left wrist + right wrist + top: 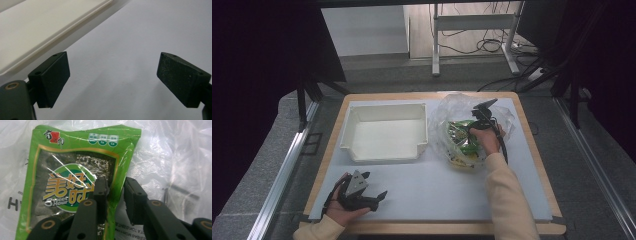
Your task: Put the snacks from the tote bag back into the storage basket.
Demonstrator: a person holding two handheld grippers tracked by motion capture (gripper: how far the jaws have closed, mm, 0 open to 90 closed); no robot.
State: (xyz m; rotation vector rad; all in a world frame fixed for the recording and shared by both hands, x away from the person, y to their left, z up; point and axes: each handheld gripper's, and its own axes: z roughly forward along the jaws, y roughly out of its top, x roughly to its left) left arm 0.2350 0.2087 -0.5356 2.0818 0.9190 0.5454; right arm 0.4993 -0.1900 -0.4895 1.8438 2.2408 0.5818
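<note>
Risk starts nearest the person: the left gripper (371, 196) rests low on the table (437, 195) with its jaws wide and nothing between them, so it offers no help if the bag shifts. Just beyond it sits the white tray (384, 150), apart from both grippers and with nothing in it.

Farther out, the right gripper (115, 195) reaches into the clear bag (447, 107), where several packets lie. Its jaws are narrow and straddle the side edge of the green packet (75, 170); a gap shows beside the right pad, so I cannot tell that the pinch has actually landed. That is the weak point. A hold on the bare edge of slick film could let the packet slip or swing down as it comes up. The bag's loose plastic lies right behind the packet, and a pad could catch it, dragging the whole bag along.
</note>
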